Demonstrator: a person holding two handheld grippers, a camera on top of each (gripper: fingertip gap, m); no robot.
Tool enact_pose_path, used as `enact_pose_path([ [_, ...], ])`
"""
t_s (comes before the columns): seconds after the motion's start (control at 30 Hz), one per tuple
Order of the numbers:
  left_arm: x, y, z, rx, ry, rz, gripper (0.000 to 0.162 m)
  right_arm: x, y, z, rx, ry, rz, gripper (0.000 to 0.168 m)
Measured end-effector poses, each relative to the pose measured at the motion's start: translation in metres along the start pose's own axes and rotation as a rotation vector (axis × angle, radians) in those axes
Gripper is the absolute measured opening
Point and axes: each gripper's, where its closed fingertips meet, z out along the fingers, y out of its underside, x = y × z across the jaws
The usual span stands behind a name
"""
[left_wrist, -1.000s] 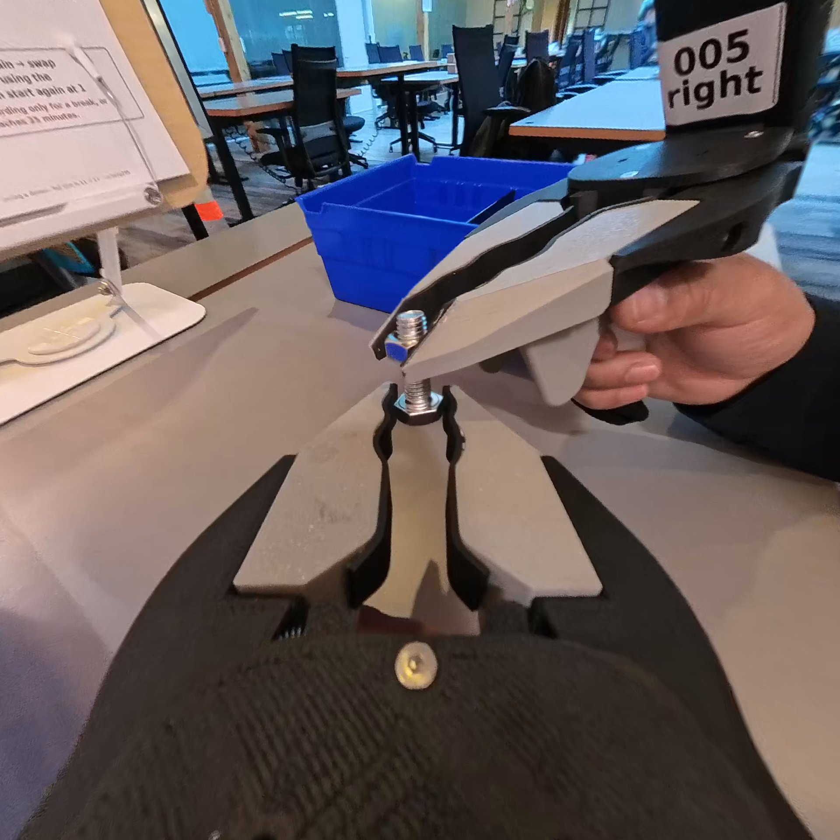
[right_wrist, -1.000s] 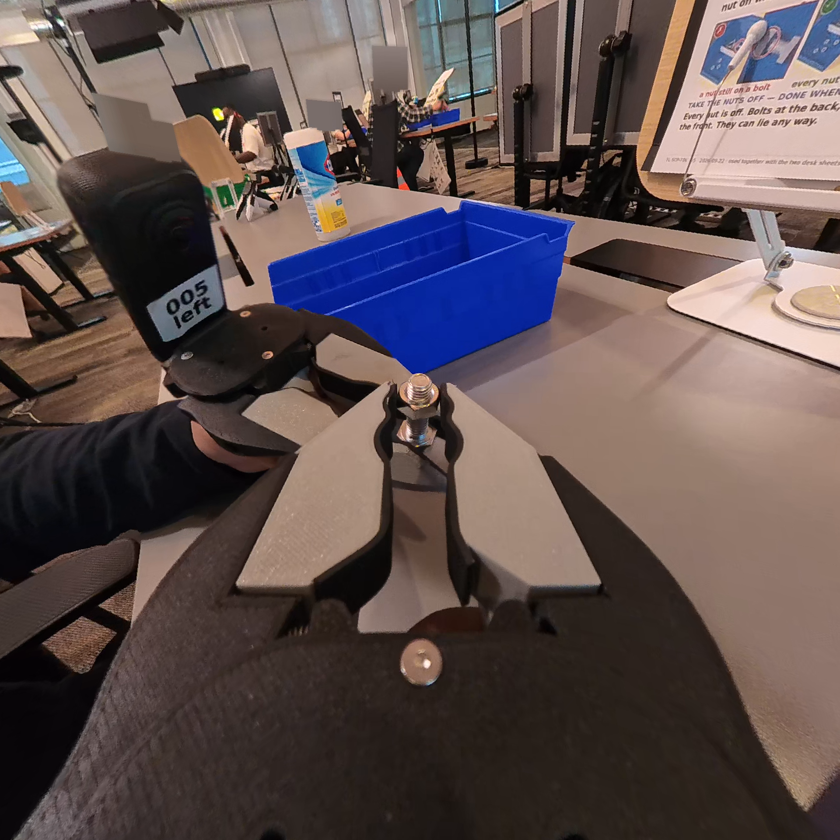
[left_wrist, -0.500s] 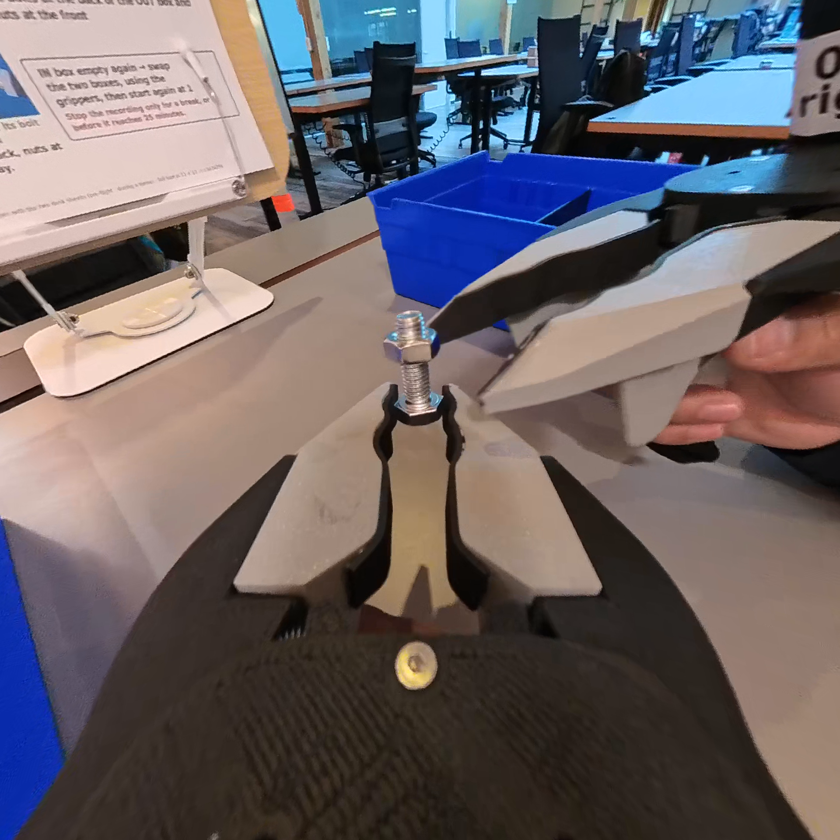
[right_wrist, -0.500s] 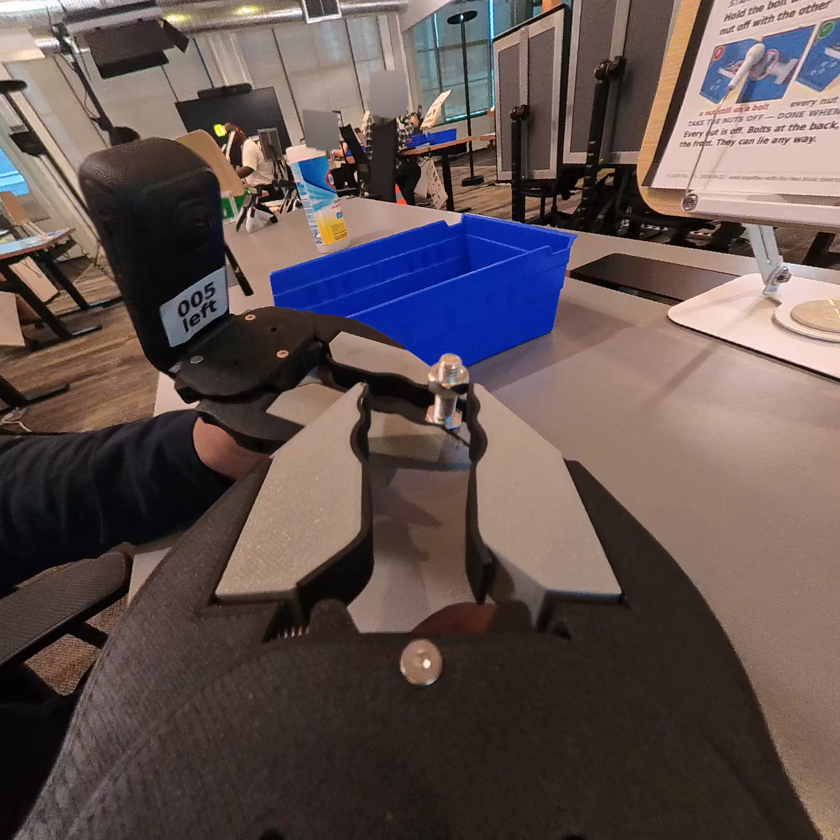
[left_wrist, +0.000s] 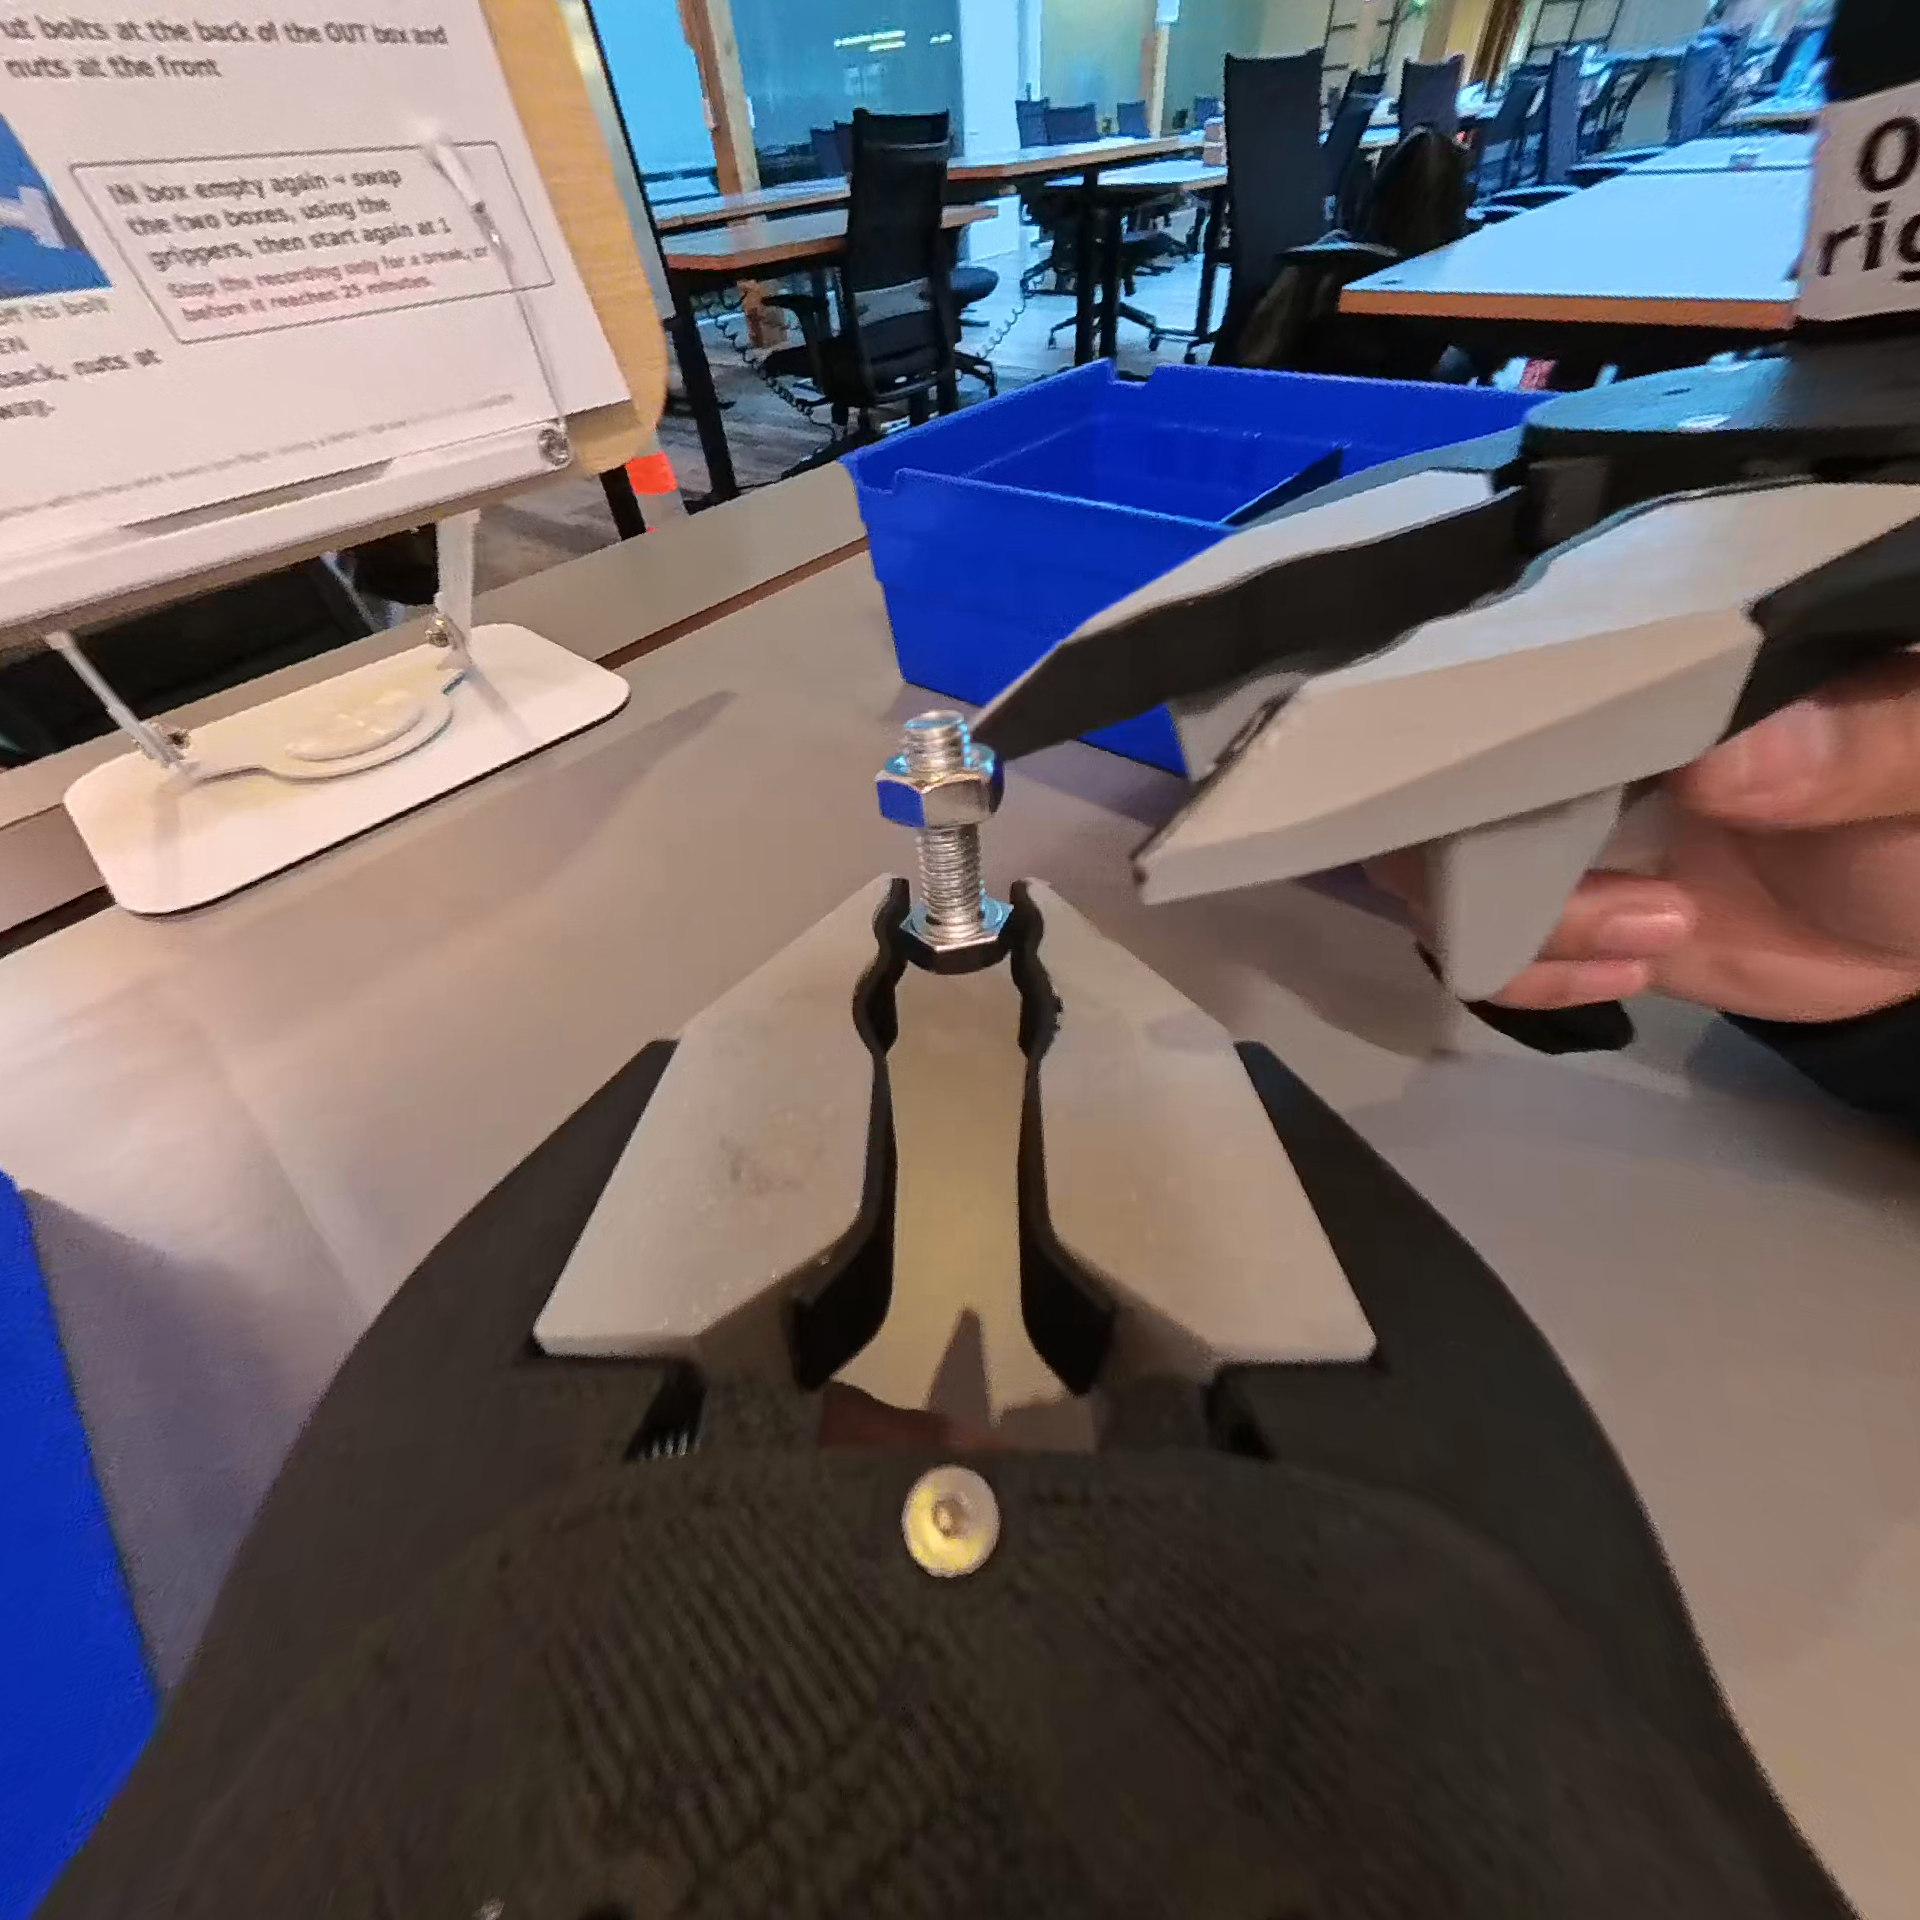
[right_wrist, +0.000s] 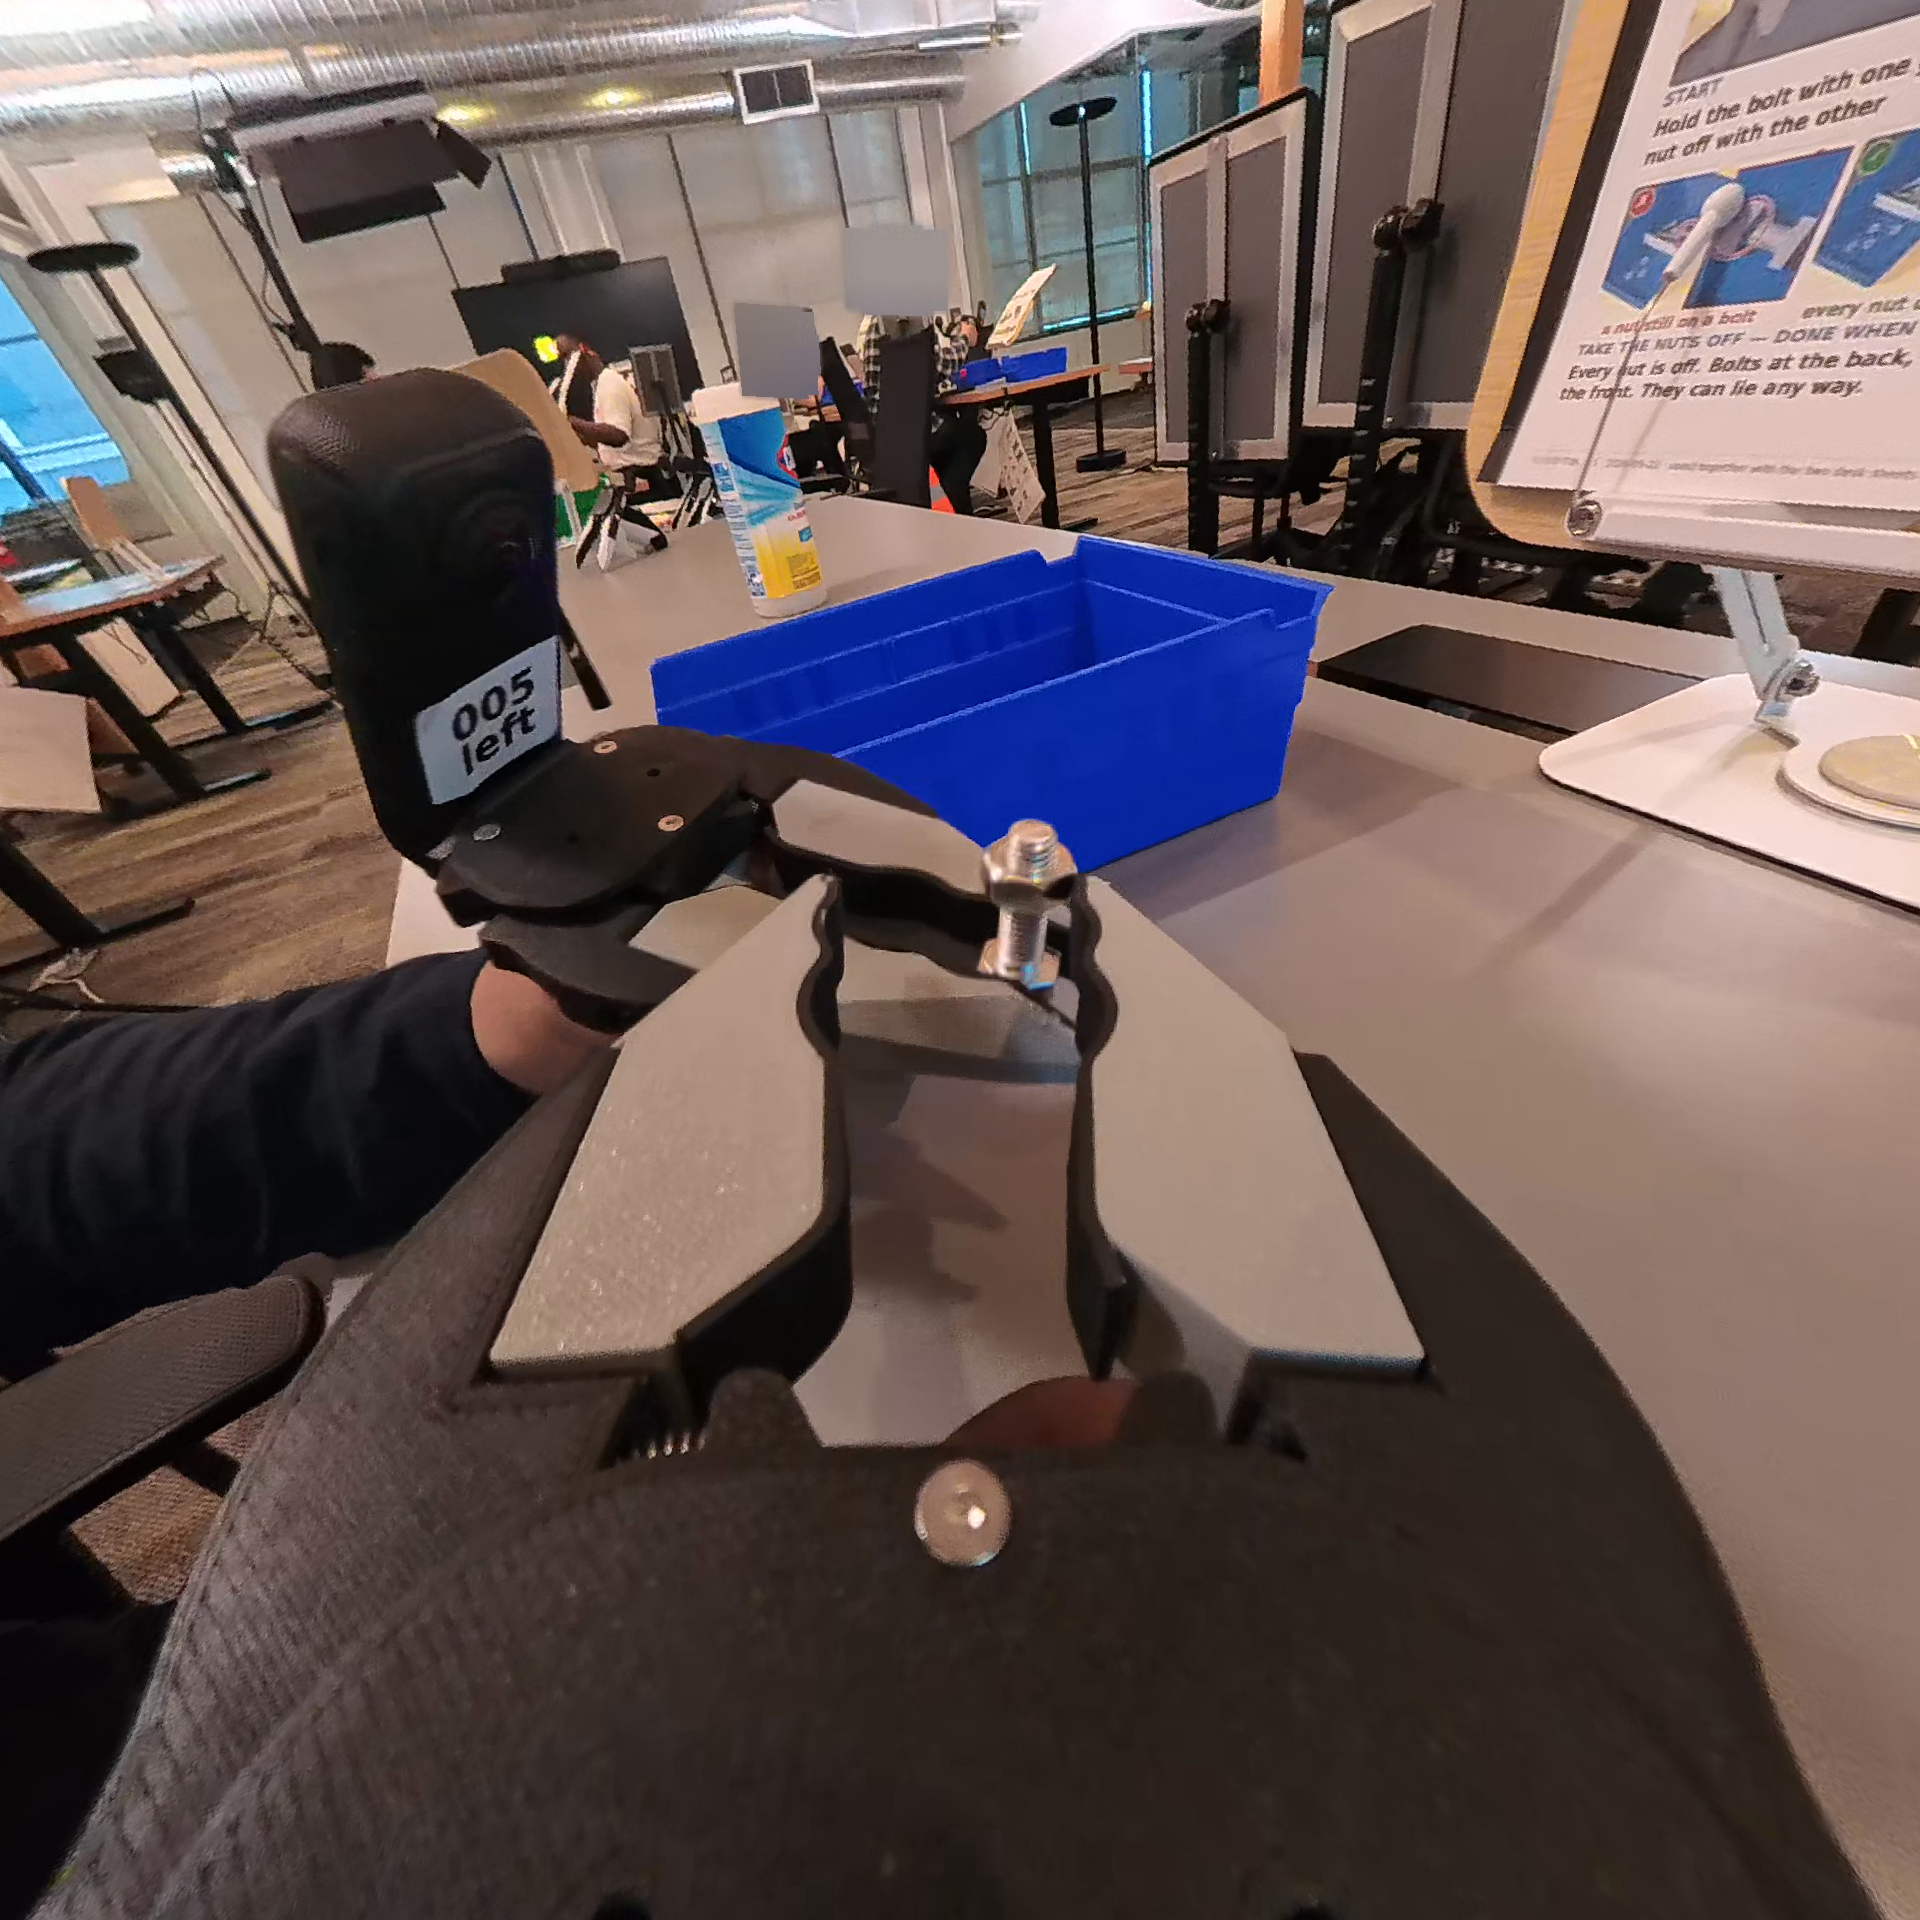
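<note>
A silver bolt stands upright with its head clamped in my left gripper, which is shut on it just above the grey table. A silver nut sits near the top of the thread. My right gripper comes in from the right with its jaws apart, and its upper fingertip touches the nut's side. In the right wrist view my right gripper is open. There the bolt and nut stand just inside its right finger, held by the left gripper.
A blue bin with a divider stands behind the bolt; it also shows in the right wrist view. A sign on a white stand base is at the left. A wipes canister stands beyond the bin. Another blue edge is near left. One gripper's finger ends stand about 5 centimetres off the other's.
One second ago my right gripper was shut on the nut. It has opened, let go and drawn back to the right; now one fingertip rests against the nut. My left gripper kept holding the bolt.
</note>
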Motion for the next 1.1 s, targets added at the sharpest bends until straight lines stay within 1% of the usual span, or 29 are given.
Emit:
enact_pose_path([
  [0.13, 0.024, -0.003, 0.003, 0.009, 0.071, 0.041, 0.017, -0.003, 0.004, 0.007, -0.017, 0.001, -0.01, 0.041],
  [0.23, 0.035, -0.003, 0.006, 0.008, 0.083, 0.071, 0.017, 0.0, 0.002, 0.004, -0.015, 0.013, -0.022, 0.04],
  [0.33, 0.021, -0.004, 0.005, 0.011, 0.037, 0.044, 0.017, 0.003, -0.005, -0.003, 0.019, 0.008, 0.004, 0.039],
  [0.4, 0.007, -0.004, 0.001, 0.017, -0.001, 0.007, 0.017, 0.002, -0.005, -0.005, 0.018, 0.001, 0.008, 0.037],
  [0.47, 0.002, -0.005, -0.001, 0.021, -0.004, -0.007, 0.017, 0.0, -0.003, -0.002, 0.009, -0.007, -0.003, 0.035],
  [0.63, 0.03, -0.008, 0.003, 0.029, 0.077, 0.041, 0.017, -0.004, -0.001, 0.007, 0.0, -0.009, -0.014, 0.04],
  [0.7, 0.034, -0.007, 0.005, 0.023, 0.072, 0.078, 0.017, -0.002, -0.001, 0.005, -0.001, -0.002, -0.023, 0.037],
  [0.83, 0.014, -0.007, 0.002, 0.022, 0.017, 0.031, 0.017, 0.004, -0.009, -0.005, 0.032, 0.008, -0.009, 0.035],
  [0.93, -0.002, -0.007, -0.003, 0.028, -0.018, -0.011, 0.017, 0.002, -0.01, -0.007, 0.036, -0.008, -0.006, 0.029],
  [1.0, -0.001, -0.008, -0.003, 0.035, -0.012, -0.014, 0.017, 0.0, -0.006, -0.003, 0.02, -0.009, -0.013, 0.03],
  [1.1, 0.017, -0.009, 0.0, 0.032, 0.034, 0.03, 0.017, -0.002, -0.003, 0.003, 0.003, -0.002, -0.022, 0.034],
])
